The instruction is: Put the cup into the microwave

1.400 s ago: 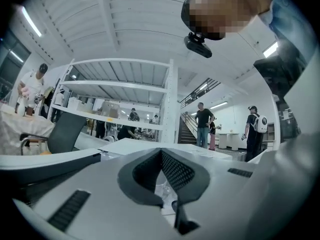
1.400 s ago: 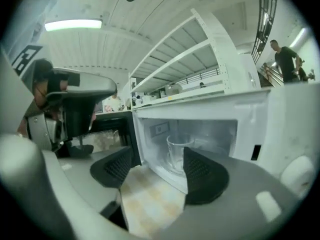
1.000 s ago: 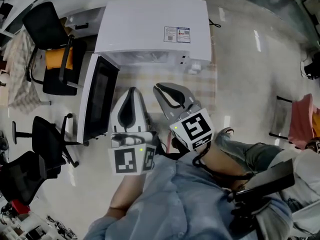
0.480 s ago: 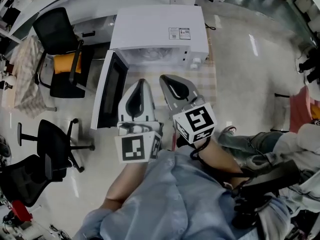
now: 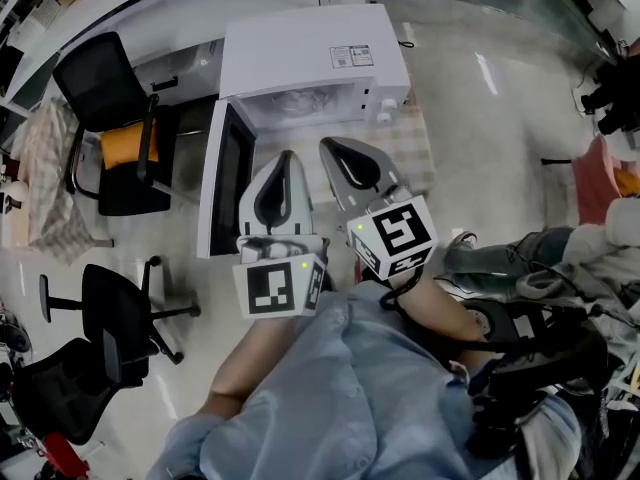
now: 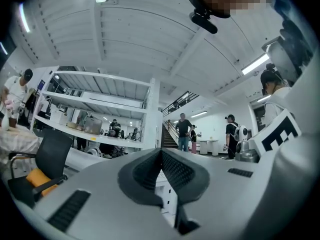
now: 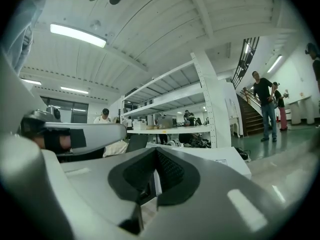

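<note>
The white microwave (image 5: pixel 310 53) stands on the floor below me, its door (image 5: pixel 228 173) swung open to the left. I see no cup in any view; the oven's inside is only a pale strip (image 5: pixel 300 103). My left gripper (image 5: pixel 283 158) and right gripper (image 5: pixel 335 146) are held side by side in front of the oven mouth, pointing level. Both are shut with nothing between the pads. In the left gripper view the left gripper (image 6: pixel 161 151) has its dark pads meeting. The right gripper (image 7: pixel 156 151) looks the same, with the microwave's top (image 7: pixel 210 156) just beyond it.
A checked mat (image 5: pixel 412 148) lies under the microwave. Black office chairs (image 5: pixel 110 98) (image 5: pixel 120 313) stand to the left. A seated person's leg (image 5: pixel 500 258) is at the right. White shelving (image 6: pixel 100 109), stairs (image 7: pixel 247 114) and standing people (image 6: pixel 183 131) fill the background.
Both grippers have risen towards the head camera, and the microwave now looks smaller and farther below. Its door stays open. Both pairs of jaws look shut throughout.
</note>
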Motion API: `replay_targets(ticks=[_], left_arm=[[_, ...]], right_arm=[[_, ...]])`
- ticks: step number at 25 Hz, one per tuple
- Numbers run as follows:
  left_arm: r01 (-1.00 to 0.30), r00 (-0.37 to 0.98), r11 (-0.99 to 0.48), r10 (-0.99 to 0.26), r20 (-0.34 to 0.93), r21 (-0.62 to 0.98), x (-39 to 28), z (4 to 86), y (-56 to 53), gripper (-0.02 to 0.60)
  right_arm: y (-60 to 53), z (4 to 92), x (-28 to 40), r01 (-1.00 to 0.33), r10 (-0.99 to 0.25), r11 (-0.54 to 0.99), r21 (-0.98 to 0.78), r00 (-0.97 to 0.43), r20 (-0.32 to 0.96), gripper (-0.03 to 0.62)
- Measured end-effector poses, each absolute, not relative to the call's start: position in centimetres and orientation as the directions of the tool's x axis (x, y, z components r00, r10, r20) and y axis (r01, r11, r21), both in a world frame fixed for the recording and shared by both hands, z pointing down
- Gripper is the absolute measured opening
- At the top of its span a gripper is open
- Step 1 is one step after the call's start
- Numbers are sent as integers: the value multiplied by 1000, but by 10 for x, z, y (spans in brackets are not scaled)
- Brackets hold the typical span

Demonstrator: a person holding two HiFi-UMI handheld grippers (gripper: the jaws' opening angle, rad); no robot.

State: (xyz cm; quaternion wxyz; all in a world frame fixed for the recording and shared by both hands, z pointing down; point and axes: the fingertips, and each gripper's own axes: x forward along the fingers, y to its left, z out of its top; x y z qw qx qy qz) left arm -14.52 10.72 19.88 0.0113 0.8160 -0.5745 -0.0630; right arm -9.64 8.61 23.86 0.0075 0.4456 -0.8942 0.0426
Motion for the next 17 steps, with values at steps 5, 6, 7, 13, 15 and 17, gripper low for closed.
replay_targets(ticks=[5, 6, 7, 13, 15, 17], left_arm=[[-927, 351, -360, -931, -97, 100, -154, 197, 113, 6], [-926, 354, -363, -930, -98, 101, -156, 197, 113, 6], [-925, 356, -366, -929, -100, 102, -157, 198, 112, 6], [-920, 367, -378, -923, -114, 103, -163, 197, 110, 6], [-920, 366, -379, -922, -124, 100, -166, 195, 108, 6], [-922, 363, -376, -922, -135, 95, -170, 192, 105, 6]], right_arm=[[94, 235, -104, -814, -813, 578, -58, -581, 53, 2], [93, 235, -104, -817, -815, 574, -54, -577, 52, 2], [93, 235, -105, -819, -817, 572, -51, -574, 51, 2], [91, 231, -109, -830, -829, 557, -35, -558, 37, 2], [89, 229, -113, -829, -828, 559, -28, -560, 29, 2], [86, 226, -118, -826, -825, 564, -21, -564, 19, 2]])
